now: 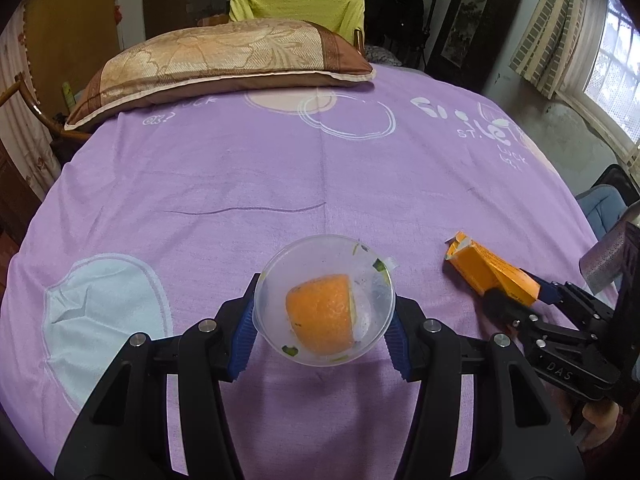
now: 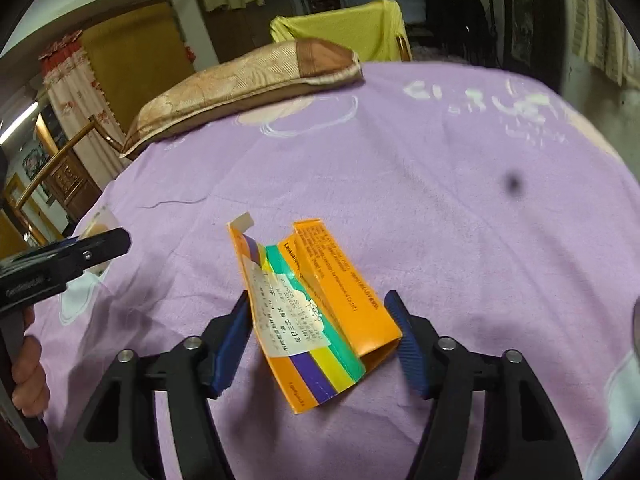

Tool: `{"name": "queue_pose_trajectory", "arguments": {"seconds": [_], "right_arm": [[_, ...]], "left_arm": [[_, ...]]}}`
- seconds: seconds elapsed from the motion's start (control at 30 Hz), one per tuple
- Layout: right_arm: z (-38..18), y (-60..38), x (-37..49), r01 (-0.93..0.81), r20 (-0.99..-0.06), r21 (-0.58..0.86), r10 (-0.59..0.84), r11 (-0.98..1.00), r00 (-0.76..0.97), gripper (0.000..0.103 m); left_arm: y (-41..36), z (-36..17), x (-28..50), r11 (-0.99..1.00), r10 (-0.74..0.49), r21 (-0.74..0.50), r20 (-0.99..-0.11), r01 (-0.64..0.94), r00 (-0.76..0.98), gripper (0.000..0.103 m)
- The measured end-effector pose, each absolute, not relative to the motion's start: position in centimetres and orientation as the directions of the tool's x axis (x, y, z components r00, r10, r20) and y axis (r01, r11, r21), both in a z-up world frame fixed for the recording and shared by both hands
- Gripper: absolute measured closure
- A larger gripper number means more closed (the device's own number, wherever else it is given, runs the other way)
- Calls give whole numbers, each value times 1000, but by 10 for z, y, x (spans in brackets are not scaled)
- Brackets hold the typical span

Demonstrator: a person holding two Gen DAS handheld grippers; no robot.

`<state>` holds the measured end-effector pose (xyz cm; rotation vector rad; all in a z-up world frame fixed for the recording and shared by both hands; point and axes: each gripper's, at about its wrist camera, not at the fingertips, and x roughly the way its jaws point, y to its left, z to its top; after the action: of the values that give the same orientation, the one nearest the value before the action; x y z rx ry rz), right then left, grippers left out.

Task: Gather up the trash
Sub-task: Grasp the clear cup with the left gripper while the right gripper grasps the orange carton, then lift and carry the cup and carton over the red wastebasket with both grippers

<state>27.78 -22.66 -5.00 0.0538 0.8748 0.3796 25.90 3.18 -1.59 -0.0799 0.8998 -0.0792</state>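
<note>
My left gripper (image 1: 324,300) is shut on a clear plastic cup (image 1: 320,256), its blue pads pressing on both sides of the cup. A piece of orange peel (image 1: 320,312) lies inside it, with small green scraps. To the right, an opened, flattened orange cardboard box (image 1: 476,268) lies tilted on the purple sheet. My right gripper (image 2: 318,300) is closed around this orange box (image 2: 344,300), with a blue pad against each of its edges. The left gripper (image 2: 116,240) shows at the left edge of the right wrist view.
The purple bed sheet (image 1: 280,168) covers the whole surface. A brown and gold pillow (image 1: 224,60) lies at the far end, with a yellow-draped chair (image 1: 296,4) behind it. A window (image 1: 616,80) is at the right. A hand (image 2: 28,372) grips the left handle.
</note>
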Motion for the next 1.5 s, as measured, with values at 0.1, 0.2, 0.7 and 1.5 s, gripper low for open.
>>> {"name": "queue_pose_trajectory", "arguments": {"seconds": [0.1,0.2,0.7,1.5], "right_arm": [[-40,-229,263,-312,-709,149,321,938,627,43],[-28,-236,252,-300,-682,152,320,942,658,43],[6,-297,131,-156,-557,218,254,963,791,41],[90,-369,-103,-72,-283,164,117,984,952,40]], "left_arm": [[32,-12,256,993,-108,-108,-770,38,629,48],[30,-5,252,992,-119,-114,-757,49,643,48],[-25,16,172,979,-191,-72,-668,193,719,49],[-74,91,-9,941,-314,-32,-446,336,838,49]]}}
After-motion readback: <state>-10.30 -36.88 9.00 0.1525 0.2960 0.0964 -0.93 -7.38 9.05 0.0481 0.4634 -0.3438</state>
